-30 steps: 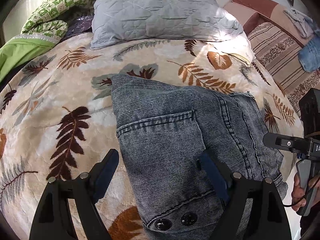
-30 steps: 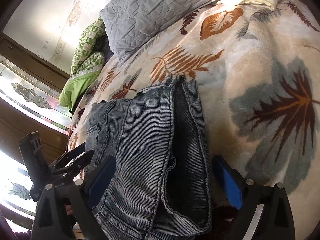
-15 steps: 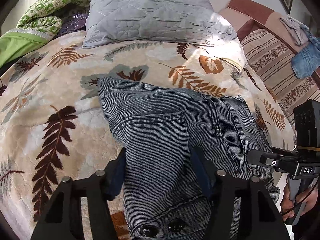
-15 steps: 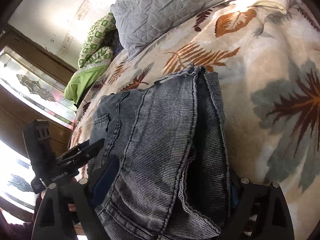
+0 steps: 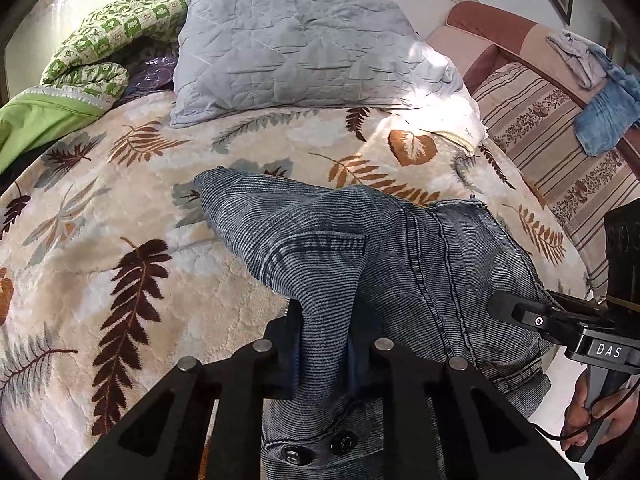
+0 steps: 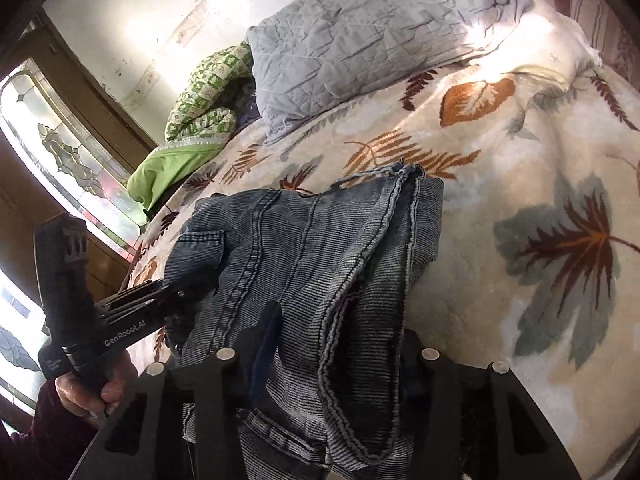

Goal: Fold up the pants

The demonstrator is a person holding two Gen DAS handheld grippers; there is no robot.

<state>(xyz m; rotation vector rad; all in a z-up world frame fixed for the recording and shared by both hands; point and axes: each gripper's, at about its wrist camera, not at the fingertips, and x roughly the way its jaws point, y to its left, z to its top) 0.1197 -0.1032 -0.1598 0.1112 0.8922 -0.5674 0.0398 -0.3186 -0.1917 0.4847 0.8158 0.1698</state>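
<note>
Folded blue-grey denim pants [image 5: 420, 256] lie on the leaf-patterned blanket [image 5: 132, 240] at the bed's near edge. My left gripper [image 5: 324, 344] is shut on the pants' left side near the waistband, which bunches up between its fingers. In the right wrist view the pants [image 6: 304, 264] fill the middle, hem edges stacked at the right. My right gripper [image 6: 336, 344] is shut on the pants' right side, its right finger hidden by cloth. Each gripper shows in the other's view: the right [image 5: 560, 320] and the left [image 6: 132, 312].
A grey quilted pillow [image 5: 296, 44] lies at the bed's head, with a green patterned quilt [image 5: 92, 60] to its left. A striped sofa [image 5: 560, 128] with blue clothes [image 5: 604, 116] stands at the right. A stained-glass window [image 6: 60, 168] is on the left.
Both grippers have closed from wide open onto the pants. The fabric between the left fingers has bunched and lifted into a ridge.
</note>
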